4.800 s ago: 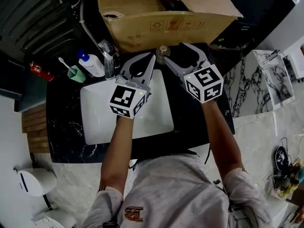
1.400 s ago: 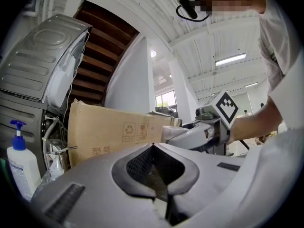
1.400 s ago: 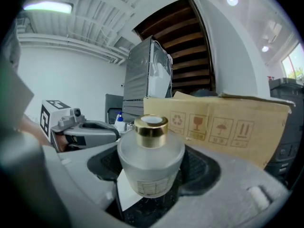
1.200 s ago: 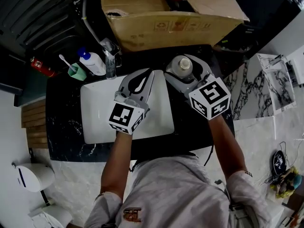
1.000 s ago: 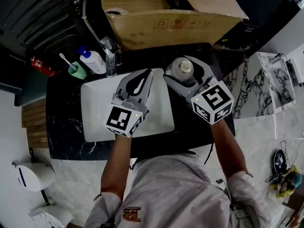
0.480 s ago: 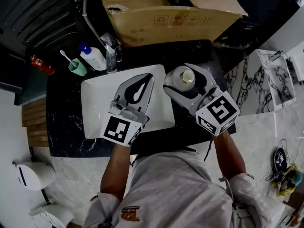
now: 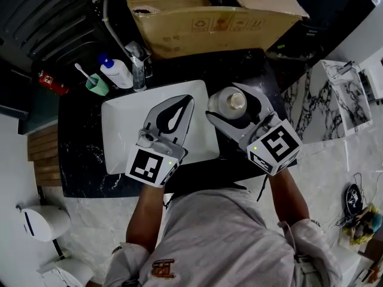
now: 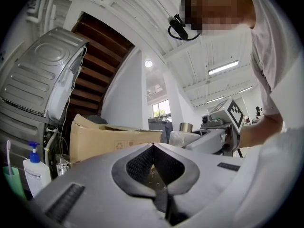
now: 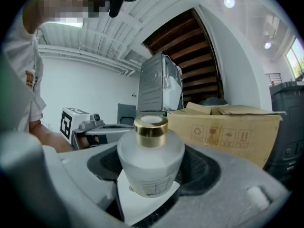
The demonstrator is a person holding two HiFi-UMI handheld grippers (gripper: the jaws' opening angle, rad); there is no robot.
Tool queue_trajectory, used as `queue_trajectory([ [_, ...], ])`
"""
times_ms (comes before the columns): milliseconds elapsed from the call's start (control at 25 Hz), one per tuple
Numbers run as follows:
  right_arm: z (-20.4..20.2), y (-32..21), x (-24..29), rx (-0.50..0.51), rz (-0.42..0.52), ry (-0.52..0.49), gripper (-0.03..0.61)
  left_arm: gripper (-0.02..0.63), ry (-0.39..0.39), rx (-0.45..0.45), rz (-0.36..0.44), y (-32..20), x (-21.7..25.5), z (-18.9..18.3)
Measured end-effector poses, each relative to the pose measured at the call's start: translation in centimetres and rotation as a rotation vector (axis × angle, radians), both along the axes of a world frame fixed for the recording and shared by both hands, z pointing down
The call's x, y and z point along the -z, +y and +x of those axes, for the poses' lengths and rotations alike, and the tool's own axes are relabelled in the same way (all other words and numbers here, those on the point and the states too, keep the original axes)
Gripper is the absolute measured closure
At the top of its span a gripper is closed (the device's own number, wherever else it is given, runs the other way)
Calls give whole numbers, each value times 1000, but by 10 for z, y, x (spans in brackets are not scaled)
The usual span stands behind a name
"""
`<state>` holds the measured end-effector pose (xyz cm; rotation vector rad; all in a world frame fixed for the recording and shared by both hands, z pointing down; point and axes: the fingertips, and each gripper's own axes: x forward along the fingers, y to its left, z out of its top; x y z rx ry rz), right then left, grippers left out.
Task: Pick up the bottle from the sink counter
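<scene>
The bottle (image 7: pixel 231 101) is frosted white glass with a gold collar. It is upright between the jaws of my right gripper (image 7: pixel 226 98), which is shut on its body, above the black counter just right of the sink. In the right gripper view the bottle (image 9: pixel 151 158) fills the middle, with both jaws of the right gripper (image 9: pixel 152 171) against its sides. My left gripper (image 7: pixel 189 98) hovers over the white sink basin (image 7: pixel 122 139), shut with nothing in it. In the left gripper view the left gripper (image 8: pixel 153 147) has its jaws closed together.
A large cardboard box (image 7: pixel 203 17) stands at the back of the black marble counter (image 7: pixel 81 160). A faucet (image 7: pixel 139 70), a pump soap bottle (image 7: pixel 116 73) and a green cup with a toothbrush (image 7: pixel 96 86) stand back left of the sink. A washing machine (image 8: pixel 42 80) is behind.
My right gripper has closed on the bottle and carried it up and toward the person, away from the box. The left gripper has drawn back over the basin.
</scene>
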<state>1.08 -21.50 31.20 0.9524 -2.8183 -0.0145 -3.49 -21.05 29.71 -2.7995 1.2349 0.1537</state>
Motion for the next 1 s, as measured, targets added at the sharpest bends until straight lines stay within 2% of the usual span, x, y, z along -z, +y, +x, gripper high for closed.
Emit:
queue_trajectory([
  [1000,6,8,1,-4,9,13,245,614,-6,-16,14,7,4,9],
])
